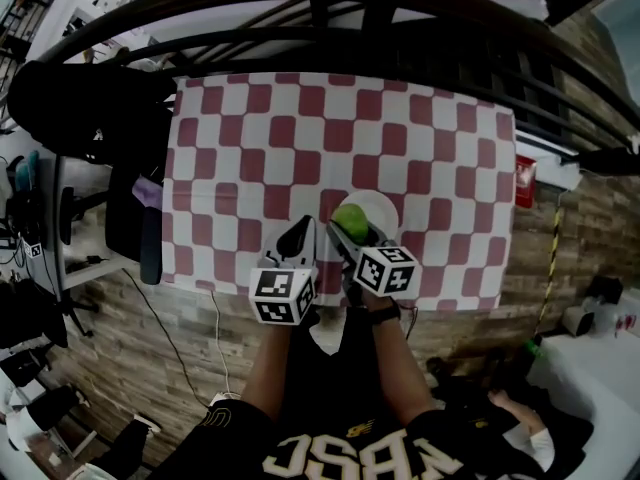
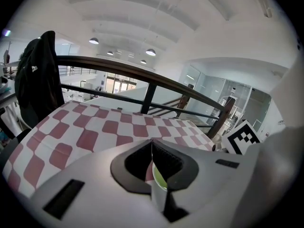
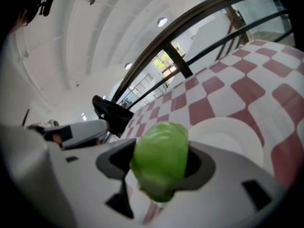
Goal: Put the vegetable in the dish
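Note:
A green leafy vegetable (image 3: pixel 160 160) sits clamped between the jaws of my right gripper (image 3: pixel 159 167). In the head view the vegetable (image 1: pixel 349 220) and right gripper (image 1: pixel 352 230) hover at the near edge of a white dish (image 1: pixel 380 211) on the checkered cloth. The dish (image 3: pixel 223 134) lies just beyond the vegetable in the right gripper view. My left gripper (image 1: pixel 300 236) is beside the right one, to its left, with its jaws pressed together and nothing between them (image 2: pixel 152 160).
A red-and-white checkered cloth (image 1: pixel 300 138) covers the table. A dark curved railing (image 1: pixel 330 8) runs beyond its far edge. A black chair with a jacket (image 1: pixel 70 108) stands at the left. The person's arms (image 1: pixel 330 358) reach over the near edge.

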Available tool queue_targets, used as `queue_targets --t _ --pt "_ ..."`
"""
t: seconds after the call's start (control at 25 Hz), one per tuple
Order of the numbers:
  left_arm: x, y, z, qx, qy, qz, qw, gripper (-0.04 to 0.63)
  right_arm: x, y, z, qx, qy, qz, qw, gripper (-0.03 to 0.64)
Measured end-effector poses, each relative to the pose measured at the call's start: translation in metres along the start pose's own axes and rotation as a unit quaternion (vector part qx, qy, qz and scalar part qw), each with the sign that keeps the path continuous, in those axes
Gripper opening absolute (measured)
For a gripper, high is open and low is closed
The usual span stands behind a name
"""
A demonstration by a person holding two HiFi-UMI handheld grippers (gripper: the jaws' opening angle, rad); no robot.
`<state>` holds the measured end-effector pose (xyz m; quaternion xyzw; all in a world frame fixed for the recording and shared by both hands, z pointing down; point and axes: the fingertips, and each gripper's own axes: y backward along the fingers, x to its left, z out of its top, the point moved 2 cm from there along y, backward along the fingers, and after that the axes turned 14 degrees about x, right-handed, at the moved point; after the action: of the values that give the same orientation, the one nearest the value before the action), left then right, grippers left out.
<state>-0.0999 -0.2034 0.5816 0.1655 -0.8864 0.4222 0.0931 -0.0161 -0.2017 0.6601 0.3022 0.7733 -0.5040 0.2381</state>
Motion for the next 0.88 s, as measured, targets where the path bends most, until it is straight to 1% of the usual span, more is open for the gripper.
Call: queue_targets --t 0.2,0.4,0.6,0.76,0.88 --pt "0.002 0.003 -0.007 0.003 0.004 0.003 1.0 0.023 -0.009 -0.006 -0.007 0.007 -0.04 0.014 0.999 0.253" --pt "0.003 0.001 -0.011 0.007 0.007 0.003 1.0 0.023 -0.013 -0.007 -0.006 0.003 -0.048 0.022 0.999 0.253" --pt "-0.009 -0.004 -0.015 0.014 -0.007 -0.01 0.9998 0.023 -0.023 -0.001 -0.004 -0.002 -0.049 -0.002 0.999 0.255" --pt "-0.014 -0.006 -0.018 0.019 -0.009 -0.016 0.9996 0.023 -0.022 0.0 -0.006 0.02 0.0 -0.055 0.998 0.255" --pt "-0.016 -0.006 -0.017 0.018 -0.013 -0.019 0.9996 0.023 -0.019 -0.002 -0.01 0.029 0.011 -0.069 0.997 0.255"
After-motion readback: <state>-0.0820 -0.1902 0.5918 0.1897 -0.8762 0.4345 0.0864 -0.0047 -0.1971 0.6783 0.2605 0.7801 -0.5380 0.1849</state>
